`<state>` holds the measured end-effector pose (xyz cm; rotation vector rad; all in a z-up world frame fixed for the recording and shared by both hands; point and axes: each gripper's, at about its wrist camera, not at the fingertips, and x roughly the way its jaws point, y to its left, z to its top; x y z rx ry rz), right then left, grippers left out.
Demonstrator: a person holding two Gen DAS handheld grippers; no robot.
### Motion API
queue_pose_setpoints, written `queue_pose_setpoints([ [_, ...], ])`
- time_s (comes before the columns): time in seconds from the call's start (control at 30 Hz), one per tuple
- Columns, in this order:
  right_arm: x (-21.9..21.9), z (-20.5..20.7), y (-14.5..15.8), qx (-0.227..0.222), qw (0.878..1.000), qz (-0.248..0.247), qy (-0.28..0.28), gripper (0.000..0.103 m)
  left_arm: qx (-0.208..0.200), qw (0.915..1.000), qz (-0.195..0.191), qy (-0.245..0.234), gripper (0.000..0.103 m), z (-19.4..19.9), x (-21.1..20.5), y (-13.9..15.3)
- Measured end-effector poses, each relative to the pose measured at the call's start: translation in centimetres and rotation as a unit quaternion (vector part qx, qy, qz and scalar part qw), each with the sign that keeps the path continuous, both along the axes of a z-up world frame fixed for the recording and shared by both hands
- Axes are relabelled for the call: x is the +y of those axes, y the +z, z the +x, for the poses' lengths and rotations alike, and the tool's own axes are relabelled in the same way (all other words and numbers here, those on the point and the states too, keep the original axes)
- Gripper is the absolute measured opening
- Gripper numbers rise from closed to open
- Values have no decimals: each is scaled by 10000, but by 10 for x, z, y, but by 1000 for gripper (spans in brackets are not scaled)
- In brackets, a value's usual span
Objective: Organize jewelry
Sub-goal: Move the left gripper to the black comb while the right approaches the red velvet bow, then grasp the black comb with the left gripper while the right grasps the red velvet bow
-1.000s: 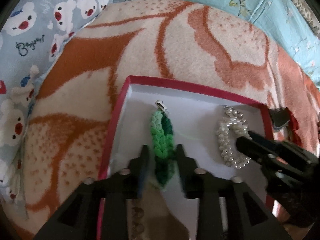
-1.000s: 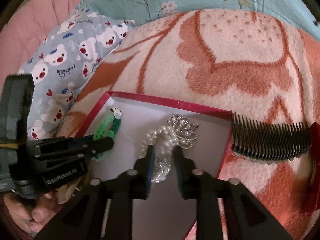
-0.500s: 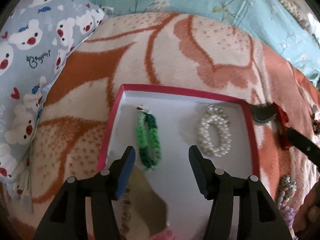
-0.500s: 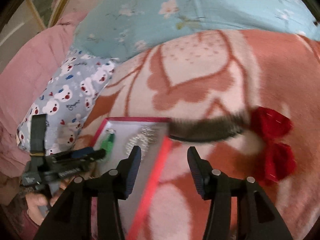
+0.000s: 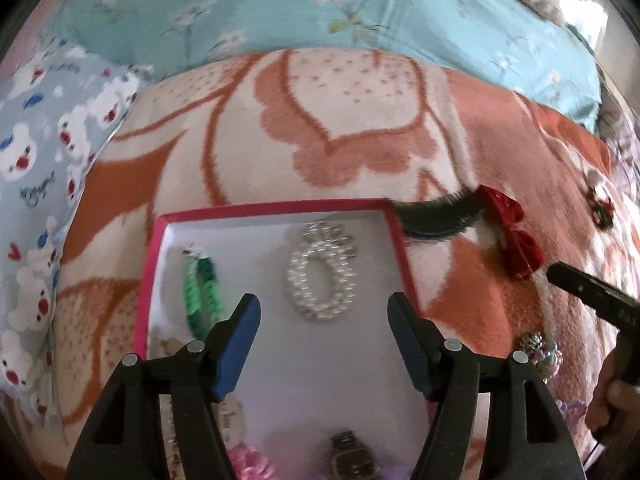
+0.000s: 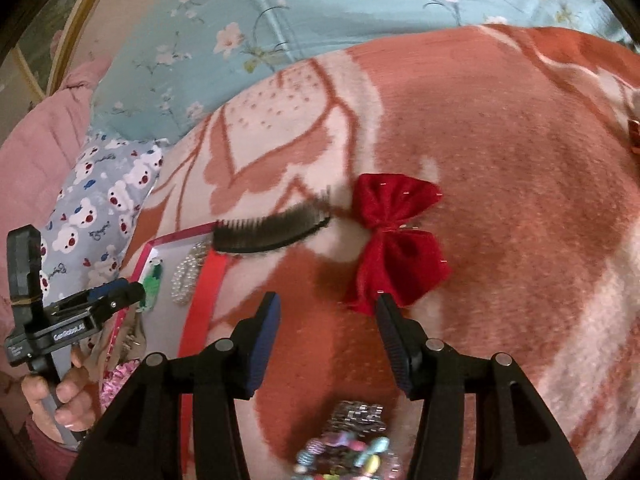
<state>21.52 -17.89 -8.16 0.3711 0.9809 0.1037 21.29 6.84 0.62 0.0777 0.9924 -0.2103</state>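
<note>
A red-rimmed box (image 5: 154,280) with a white floor holds a green braided bracelet (image 5: 200,292), a pearl bracelet (image 5: 320,284) and a watch (image 5: 352,456). My left gripper (image 5: 322,300) hovers above the box with its jaws opening and nothing between the pads. My right gripper (image 6: 328,302) stands open over the blanket to the right of the box (image 6: 204,292), holding nothing. A red bow (image 6: 400,240) lies just beyond its right finger. A black comb (image 6: 272,228) rests against the box's far right corner. Colourful beaded pieces (image 6: 348,452) lie under the right gripper.
An orange and cream blanket (image 5: 340,120) covers the bed. A bear-print pillow (image 5: 40,160) lies at the left and a blue floral cover (image 5: 320,20) behind. A small brooch (image 5: 600,208) and a bead cluster (image 5: 540,350) lie on the blanket at the right.
Both grippers opened and drew back from the bracelets, which now lie free in the box. The right gripper swung right, out of the box, to the blanket near the red bow.
</note>
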Motion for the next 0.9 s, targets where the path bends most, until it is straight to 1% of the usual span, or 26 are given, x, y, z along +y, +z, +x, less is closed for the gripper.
queue_pose_setpoints([
  [0.07,-6,0,1,3,10000,-42,-54,52,-21,9999,43,-151,66,0,-9,2],
  [0.13,-11,1,1,22,9999,-64,-95,56,-34,9996,79,-286,67,1,-18,4],
  [0.3,-16,8,-3,92,9998,-167,-78,56,16,9984,112,-559,71,6,-37,3],
  [0.43,-15,19,-8,80,9994,-349,42,56,-23,9960,268,-849,72,13,-54,-2],
  [0.5,-15,27,-11,60,9991,-422,79,56,-95,9944,385,-984,73,17,-62,-5],
  [0.6,-16,43,-19,118,9984,-535,150,57,-87,9911,538,-1214,73,29,-75,-11],
  [0.63,-16,49,-22,164,9980,-582,192,61,-89,9893,604,-1323,73,33,-82,-13],
  [0.7,-13,62,-33,321,9965,-719,269,66,-115,9859,722,-1507,78,40,-92,-16],
  [0.77,-10,72,-46,504,9948,-810,370,67,-75,9827,832,-1655,79,47,-102,-21],
  [0.8,-8,74,-50,534,9941,-853,410,63,-36,9806,920,-1731,79,52,-108,-25],
  [0.83,-7,76,-52,523,9934,-926,425,49,-1,9789,991,-1790,79,56,-113,-28],
  [0.9,-9,76,-53,514,9935,-937,398,40,50,9741,1190,-1922,79,65,-126,-36],
])
